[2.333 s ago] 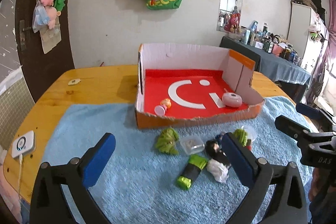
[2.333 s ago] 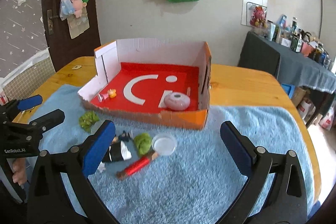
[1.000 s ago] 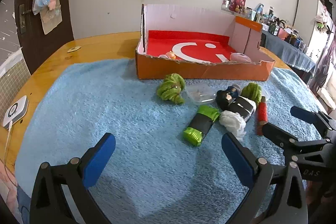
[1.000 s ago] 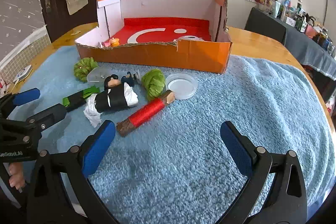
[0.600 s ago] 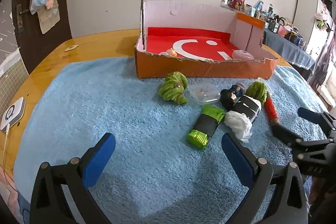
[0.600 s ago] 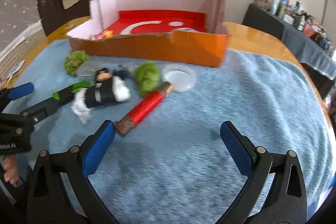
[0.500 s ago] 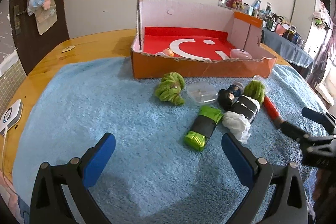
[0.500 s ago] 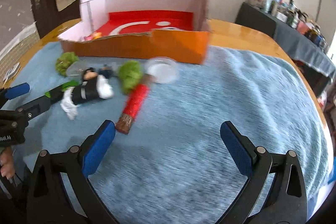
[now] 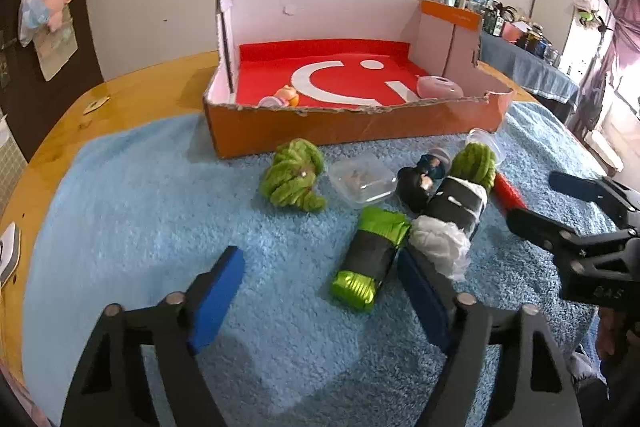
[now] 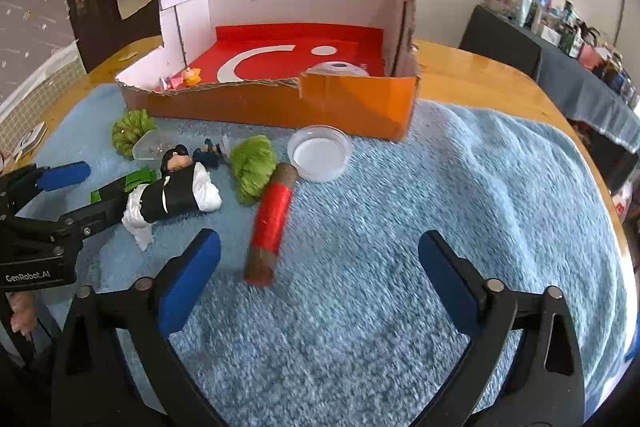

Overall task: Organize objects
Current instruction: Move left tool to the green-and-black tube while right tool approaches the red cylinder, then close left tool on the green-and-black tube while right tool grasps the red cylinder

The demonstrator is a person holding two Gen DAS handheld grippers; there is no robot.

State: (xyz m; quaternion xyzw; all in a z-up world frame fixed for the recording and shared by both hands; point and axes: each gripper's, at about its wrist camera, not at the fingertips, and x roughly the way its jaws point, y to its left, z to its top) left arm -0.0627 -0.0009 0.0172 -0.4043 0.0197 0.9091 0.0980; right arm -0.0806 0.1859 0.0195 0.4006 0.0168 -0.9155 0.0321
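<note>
A green-and-black wrapped roll (image 9: 368,259) lies on the blue towel (image 9: 160,207), its near end just ahead of my left gripper (image 9: 320,291). The jaws are closing and neither pad touches the roll. A red thread spool (image 10: 270,223) lies with its near end between the fingers of my right gripper (image 10: 320,279). Those jaws are closing too, with clear gaps on both sides of the spool. Beside these lie a black-and-white roll (image 10: 172,199), a small doll (image 10: 176,157), two green yarn bundles (image 9: 294,179) (image 10: 254,167) and a clear tub (image 9: 362,181).
An orange cardboard box (image 10: 280,107) with a red floor stands behind the objects, holding a pink round case (image 9: 440,89) and a small toy (image 9: 286,97). A round clear lid (image 10: 320,153) lies by the box. The towel covers a wooden table (image 10: 480,79). A white device (image 9: 8,251) sits at the left edge.
Both pairs of jaws have narrowed. My left gripper has come closer to the green-and-black roll. My right gripper has shifted so the red spool now points in between its fingers.
</note>
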